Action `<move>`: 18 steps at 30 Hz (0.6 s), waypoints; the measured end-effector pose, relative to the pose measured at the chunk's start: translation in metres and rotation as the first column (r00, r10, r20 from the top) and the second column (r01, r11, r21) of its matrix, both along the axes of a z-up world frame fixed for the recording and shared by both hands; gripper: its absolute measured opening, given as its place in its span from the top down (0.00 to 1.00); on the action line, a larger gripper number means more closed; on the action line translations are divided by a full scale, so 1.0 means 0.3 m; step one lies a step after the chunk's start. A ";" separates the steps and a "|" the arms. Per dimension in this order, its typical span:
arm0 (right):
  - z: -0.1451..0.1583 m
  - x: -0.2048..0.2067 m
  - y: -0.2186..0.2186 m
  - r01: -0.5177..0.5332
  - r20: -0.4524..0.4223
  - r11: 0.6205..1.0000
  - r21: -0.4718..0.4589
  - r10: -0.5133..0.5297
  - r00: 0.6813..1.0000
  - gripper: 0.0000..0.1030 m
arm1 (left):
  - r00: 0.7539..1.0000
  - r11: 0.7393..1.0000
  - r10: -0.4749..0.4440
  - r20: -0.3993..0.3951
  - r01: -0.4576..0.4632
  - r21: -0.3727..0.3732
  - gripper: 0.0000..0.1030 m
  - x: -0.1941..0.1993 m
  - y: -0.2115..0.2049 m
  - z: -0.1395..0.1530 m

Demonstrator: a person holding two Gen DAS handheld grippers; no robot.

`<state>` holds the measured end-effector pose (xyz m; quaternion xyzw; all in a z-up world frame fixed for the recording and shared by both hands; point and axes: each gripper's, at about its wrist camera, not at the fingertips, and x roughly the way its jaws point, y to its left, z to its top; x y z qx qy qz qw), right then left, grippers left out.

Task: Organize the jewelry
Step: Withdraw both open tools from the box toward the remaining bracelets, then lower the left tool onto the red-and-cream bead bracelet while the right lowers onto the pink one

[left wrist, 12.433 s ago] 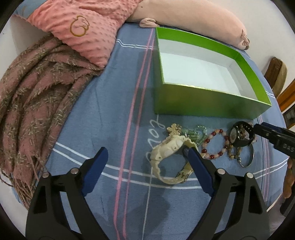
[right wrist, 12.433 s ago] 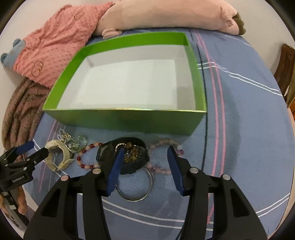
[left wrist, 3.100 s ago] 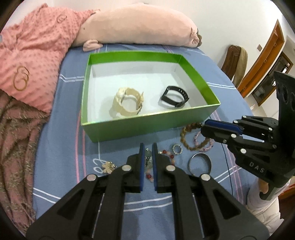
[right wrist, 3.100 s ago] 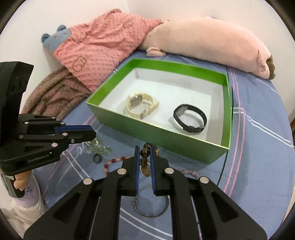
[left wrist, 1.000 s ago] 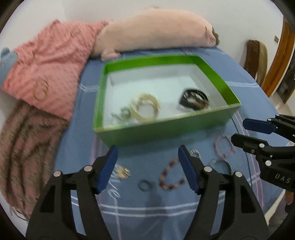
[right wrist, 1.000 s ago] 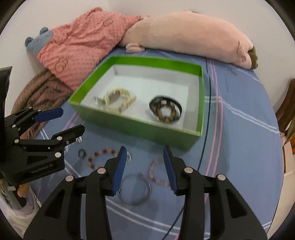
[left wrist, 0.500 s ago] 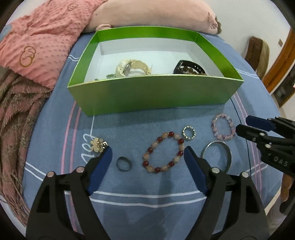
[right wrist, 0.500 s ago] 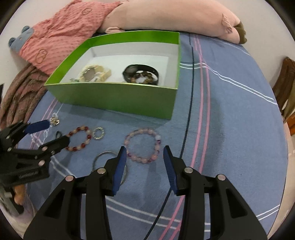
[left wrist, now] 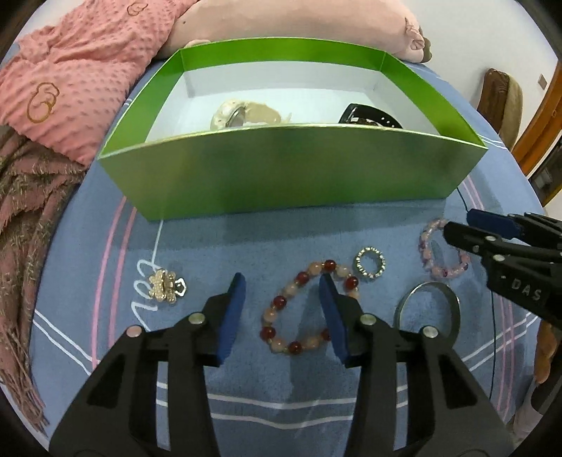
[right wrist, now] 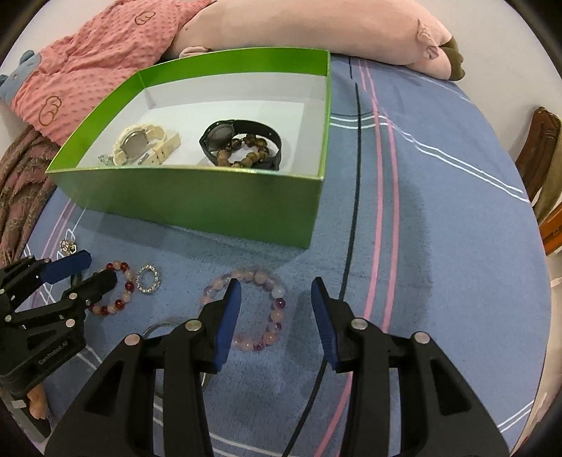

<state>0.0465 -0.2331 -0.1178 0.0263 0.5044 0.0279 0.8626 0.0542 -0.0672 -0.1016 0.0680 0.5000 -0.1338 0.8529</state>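
A green box (left wrist: 291,182) (right wrist: 196,200) holds a cream watch (right wrist: 140,144), a black watch (right wrist: 242,135) and a brown bead bracelet (right wrist: 242,154). In front of it on the blue cloth lie a red and peach bead bracelet (left wrist: 309,306) (right wrist: 116,291), a small sparkly ring (left wrist: 370,268) (right wrist: 147,277), a pink bead bracelet (left wrist: 442,253) (right wrist: 260,306), a silver bangle (left wrist: 426,309) and a gold brooch (left wrist: 165,284). My left gripper (left wrist: 282,313) is open, low around the red bracelet's left side. My right gripper (right wrist: 275,316) is open, low around the pink bracelet's right side.
A pink plush pillow (right wrist: 316,31) and a coral dotted cushion (left wrist: 70,66) lie behind the box. A brown fringed scarf (left wrist: 21,225) lies at the left. A wooden chair (right wrist: 537,158) stands beyond the right edge of the blue striped cloth (right wrist: 439,211).
Both grippers have come down and forward onto the bracelets. The left jaws have narrowed around the red bracelet. A small dark ring seen left of that bracelet is now hidden.
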 end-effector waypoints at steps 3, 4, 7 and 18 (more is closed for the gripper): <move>-0.024 0.005 -0.006 0.004 0.006 1.000 -0.012 -0.004 1.000 0.59 | 0.999 1.000 0.013 0.033 -0.014 0.021 0.55 -0.009 -0.013 -0.010; -0.025 0.004 -0.004 0.002 0.018 1.000 -0.017 -0.002 1.000 0.59 | 0.999 0.999 0.023 0.047 -0.024 0.024 0.53 -0.013 -0.012 -0.012; -0.029 -0.012 0.022 -0.018 0.053 0.996 -0.085 0.023 0.998 0.59 | 0.995 0.998 0.052 0.080 -0.055 0.039 0.47 -0.026 -0.008 -0.016; -0.030 -0.026 0.040 -0.058 0.061 0.994 -0.090 0.064 0.996 0.59 | 0.996 0.999 0.033 0.082 -0.034 0.006 0.60 -0.044 0.013 -0.017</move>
